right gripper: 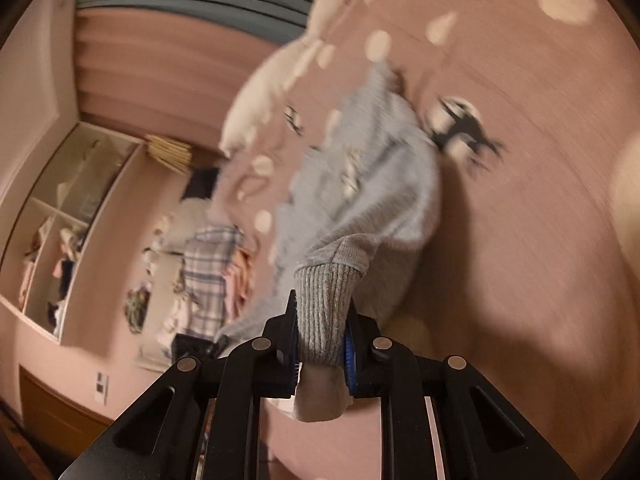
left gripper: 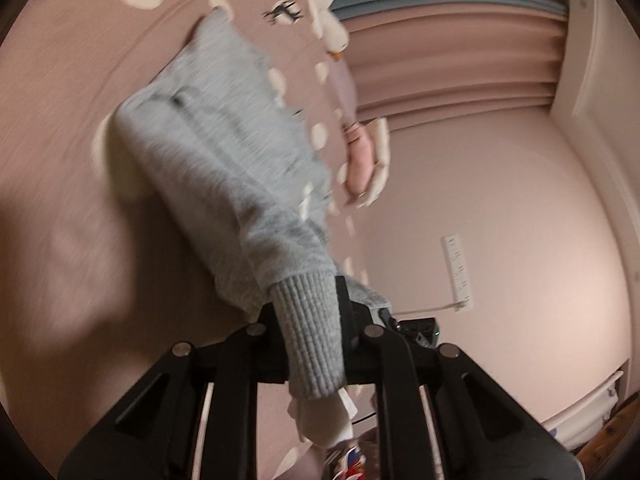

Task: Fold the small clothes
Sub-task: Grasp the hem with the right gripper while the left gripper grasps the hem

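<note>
Now, sweater (left gripper: pixel 224 152): grey knit, lying stretched on the pink dotted bedspread (left gripper: pixel 72 128).
Left gripper (left gripper: pixel 310 312): jaws clamped on one ribbed cuff (left gripper: pixel 308 332).
Right gripper (right gripper: pixel 322 320): jaws clamped on the other cuff (right gripper: pixel 324 304).
Beside sweater: white plush toy (right gripper: pixel 272 80).

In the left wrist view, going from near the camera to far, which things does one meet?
Left tongs → ribbed cuff → grey garment → deer print on the pink bedsheet.
</note>
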Available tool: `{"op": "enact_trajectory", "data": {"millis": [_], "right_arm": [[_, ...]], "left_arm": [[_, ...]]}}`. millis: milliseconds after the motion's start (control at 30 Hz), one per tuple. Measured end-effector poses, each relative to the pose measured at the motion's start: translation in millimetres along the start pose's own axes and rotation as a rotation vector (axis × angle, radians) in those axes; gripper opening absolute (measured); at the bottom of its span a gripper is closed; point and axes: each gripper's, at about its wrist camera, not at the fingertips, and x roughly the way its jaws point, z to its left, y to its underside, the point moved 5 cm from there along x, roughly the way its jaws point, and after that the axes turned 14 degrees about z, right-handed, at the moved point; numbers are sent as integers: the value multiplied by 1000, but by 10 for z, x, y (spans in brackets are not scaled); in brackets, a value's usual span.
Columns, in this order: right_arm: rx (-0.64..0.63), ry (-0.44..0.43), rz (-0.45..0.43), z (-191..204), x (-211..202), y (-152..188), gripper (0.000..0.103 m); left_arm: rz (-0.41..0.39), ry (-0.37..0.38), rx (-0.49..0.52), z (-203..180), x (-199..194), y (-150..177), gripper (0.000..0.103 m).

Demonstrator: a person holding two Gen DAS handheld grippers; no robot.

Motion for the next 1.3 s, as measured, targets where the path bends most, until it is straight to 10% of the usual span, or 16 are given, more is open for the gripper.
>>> {"op": "enact_trajectory", "data": {"millis": [333, 633, 867, 1067, 1200, 1300], "right_arm": [[-72, -22, -105, 342, 95, -922, 19], [-44, 71, -111, 306, 544, -1799, 19], [91, 217, 1, -101, 923, -2083, 19], [259, 202, 103, -366, 961, -2120, 19], [393, 38, 41, -491, 921, -2336, 26], [467, -54, -57, -619, 865, -2408, 33]], "left_arm": [[-110, 49, -26, -101, -43, -989, 13], [-155, -31, -85, 171, 111, -1995, 13], [-48, -183, -217, 594, 346, -2335, 14], [18, -84, -426, 903, 397, -2543, 54], [-69, 37, -521, 939, 296, -2752, 68], [-137, -15, -497, 922, 202, -2851, 74]]}}
